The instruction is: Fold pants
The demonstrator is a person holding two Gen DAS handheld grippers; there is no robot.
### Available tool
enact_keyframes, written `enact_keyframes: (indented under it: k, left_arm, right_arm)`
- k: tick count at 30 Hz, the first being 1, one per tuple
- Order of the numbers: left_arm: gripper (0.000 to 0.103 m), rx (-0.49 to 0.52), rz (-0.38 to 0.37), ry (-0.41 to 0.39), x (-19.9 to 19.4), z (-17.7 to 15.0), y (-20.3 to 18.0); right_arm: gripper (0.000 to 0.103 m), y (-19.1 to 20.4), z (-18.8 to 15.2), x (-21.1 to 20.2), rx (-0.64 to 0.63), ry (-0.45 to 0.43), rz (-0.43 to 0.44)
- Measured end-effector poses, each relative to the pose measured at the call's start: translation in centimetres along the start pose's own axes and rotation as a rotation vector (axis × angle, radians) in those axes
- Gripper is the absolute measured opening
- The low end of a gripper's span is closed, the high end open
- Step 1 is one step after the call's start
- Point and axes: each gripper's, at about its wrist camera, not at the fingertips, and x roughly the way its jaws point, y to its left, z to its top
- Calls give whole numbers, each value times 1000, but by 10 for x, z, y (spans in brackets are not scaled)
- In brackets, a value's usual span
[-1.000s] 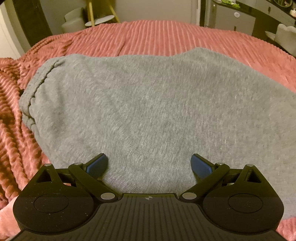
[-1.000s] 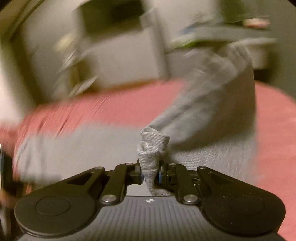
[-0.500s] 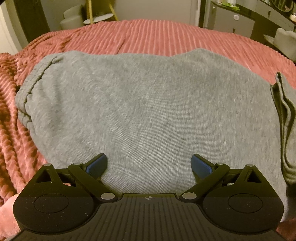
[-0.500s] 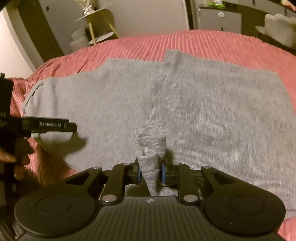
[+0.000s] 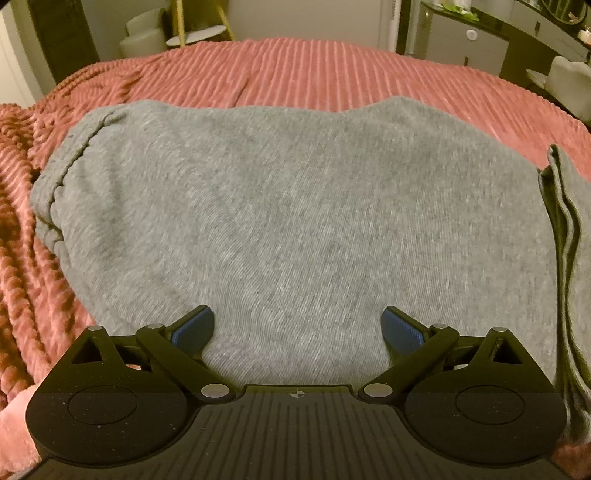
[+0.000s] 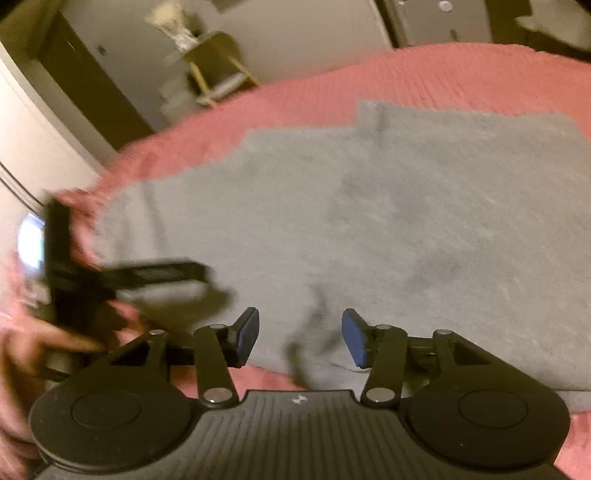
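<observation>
Grey pants [image 5: 288, 206] lie folded flat on a pink ribbed bedspread [image 5: 314, 70]. The waistband seam [image 5: 70, 162] is at the left; folded layered leg ends [image 5: 569, 236] lie at the right edge. My left gripper [image 5: 297, 328] is open and empty, low over the near edge of the pants. In the right wrist view the pants [image 6: 388, 221] lie flat and my right gripper [image 6: 299, 336] is open and empty above their near edge. The left gripper [image 6: 147, 277] shows there, blurred, at the left.
The bedspread [image 6: 424, 74] reaches all around the pants, bunched at the left [image 5: 18, 221]. A gold-legged stool [image 5: 199, 33] and white cabinets [image 5: 461, 40] stand beyond the bed. A hand [image 6: 33, 343] shows at the left.
My right gripper carried the leg end over, laid it down, opened and let go. The left gripper stayed open and shifted only slightly.
</observation>
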Motion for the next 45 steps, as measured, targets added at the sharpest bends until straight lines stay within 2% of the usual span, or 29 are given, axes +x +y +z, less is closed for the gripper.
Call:
enact_keyframes:
  k: [2, 4, 5, 6, 7, 9, 11, 12, 14, 16, 19, 22, 25, 29, 33, 35, 37, 42, 45]
  left_arm:
    - [101, -3, 0, 1, 0, 0, 0]
    - [101, 0, 1, 1, -1, 0, -1]
    - [101, 2, 1, 0, 0, -1, -2]
    - [101, 3, 1, -1, 0, -1, -2]
    - [101, 4, 0, -3, 0, -1, -2]
    - [101, 5, -3, -4, 1, -1, -1]
    - [101, 3, -10, -5, 3, 0, 0]
    - [101, 1, -14, -4, 4, 0, 0]
    - [102, -6, -21, -3, 6, 1, 2]
    - [102, -8, -25, -4, 7, 2, 2]
    - [103, -7, -22, -5, 9, 3, 1]
    - [103, -7, -24, -5, 10, 3, 1]
    - [103, -14, -31, -5, 8, 3, 2]
    - [103, -17, -35, -5, 4, 2, 4]
    - [103, -31, -55, -8, -2, 0, 7]
    - [102, -49, -65, -12, -4, 0, 9]
    - [102, -67, -73, -14, -6, 0, 11]
    - [102, -137, -86, -27, -11, 2, 21]
    - [102, -215, -132, -34, -20, 5, 34]
  right_arm:
    - [72, -4, 10, -11, 42, -84, -22]
    - [78, -11, 22, -15, 57, -187, -184]
    - [78, -15, 28, -11, 63, -206, -273]
    - [78, -19, 36, -2, 56, -212, -359]
    - [78, -22, 43, 7, 48, -219, -405]
    - [78, -25, 54, 30, 46, -230, -484]
    - [78, -25, 57, 56, 56, -189, -531]
    - [79, -22, 53, 74, 25, -136, -566]
    - [79, -4, 40, 80, -93, -153, -642]
    - [79, 2, 28, 70, -97, -109, -592]
    - [87, -14, 11, 37, 52, -89, -449]
    - [87, -28, -16, 14, 174, -78, -407]
    - [88, -18, -35, 8, 140, -36, -430]
    - [90, -1, -38, 2, 83, 27, -479]
    - [93, -2, -32, -7, 130, -44, -338]
    - [102, -3, -34, -5, 133, -86, -373]
    - [103, -7, -39, 6, 134, -73, -413]
    - [103, -4, -55, 10, 79, -63, -427]
    - [103, -7, -53, 9, 94, -63, -413]
